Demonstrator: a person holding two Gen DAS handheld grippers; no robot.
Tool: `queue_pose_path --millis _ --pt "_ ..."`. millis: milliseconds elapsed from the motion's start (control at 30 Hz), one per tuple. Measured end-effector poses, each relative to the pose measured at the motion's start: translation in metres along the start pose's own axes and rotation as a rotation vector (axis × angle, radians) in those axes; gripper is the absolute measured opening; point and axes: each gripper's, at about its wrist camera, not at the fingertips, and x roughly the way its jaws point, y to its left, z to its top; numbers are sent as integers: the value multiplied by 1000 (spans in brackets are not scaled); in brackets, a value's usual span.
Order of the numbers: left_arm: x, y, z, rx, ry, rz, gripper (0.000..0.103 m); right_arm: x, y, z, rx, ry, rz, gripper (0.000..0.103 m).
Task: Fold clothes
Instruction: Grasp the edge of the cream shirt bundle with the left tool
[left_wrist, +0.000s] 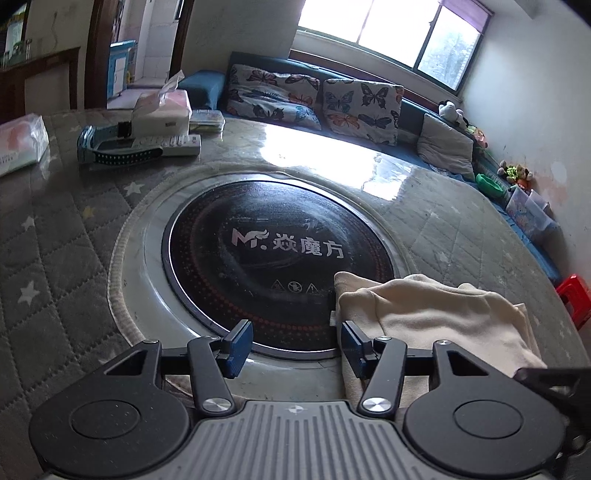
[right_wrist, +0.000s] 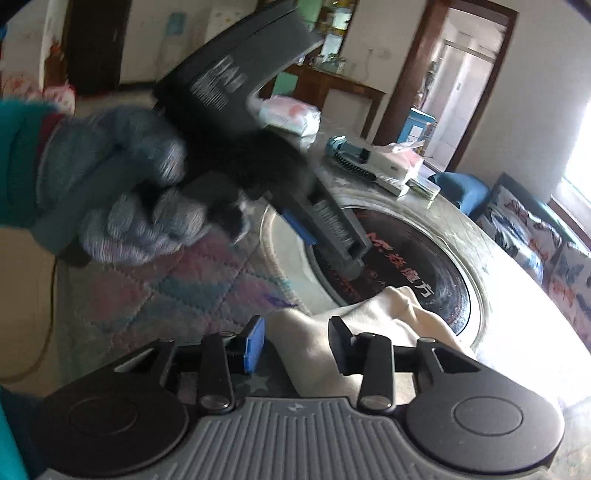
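A cream garment (left_wrist: 436, 317) lies crumpled on the round table, over the near right rim of the black cooktop (left_wrist: 277, 240). My left gripper (left_wrist: 295, 347) is open just left of it, with only bare cooktop rim between the jaws; its right finger (left_wrist: 352, 347) rests at the cloth's edge. In the right wrist view a gloved hand (right_wrist: 122, 184) holds that left gripper (right_wrist: 332, 240) above the cooktop (right_wrist: 424, 273). My right gripper (right_wrist: 297, 345) is open low over the table. A fold of the garment (right_wrist: 295, 343) lies between its jaws, and the pads do not press on it.
The quilted grey table cover (left_wrist: 55, 258) surrounds the cooktop. At the far edge sit tissue packs (left_wrist: 166, 110), a remote (left_wrist: 173, 146) and a blue-grey device (left_wrist: 110, 142). A sofa with butterfly cushions (left_wrist: 314, 99) stands behind the table, and a red stool (left_wrist: 576, 295) is at the right.
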Motion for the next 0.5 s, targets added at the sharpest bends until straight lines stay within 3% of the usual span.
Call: queue_pose_path --millis 167,233,333,500 --pt "-2 4 0 -73 24 -29 60 11 9 -2 -47 24 -48 33" --pt "-2 6 0 -105 32 -39 61 11 9 -2 -45 20 -68 21" --pt "-1 8 0 -173 51 -73 62 8 0 -2 20 6 -64 13" --pt "0 9 1 -274 73 -119 67 -3 -20 -1 151 -30 -29 12"
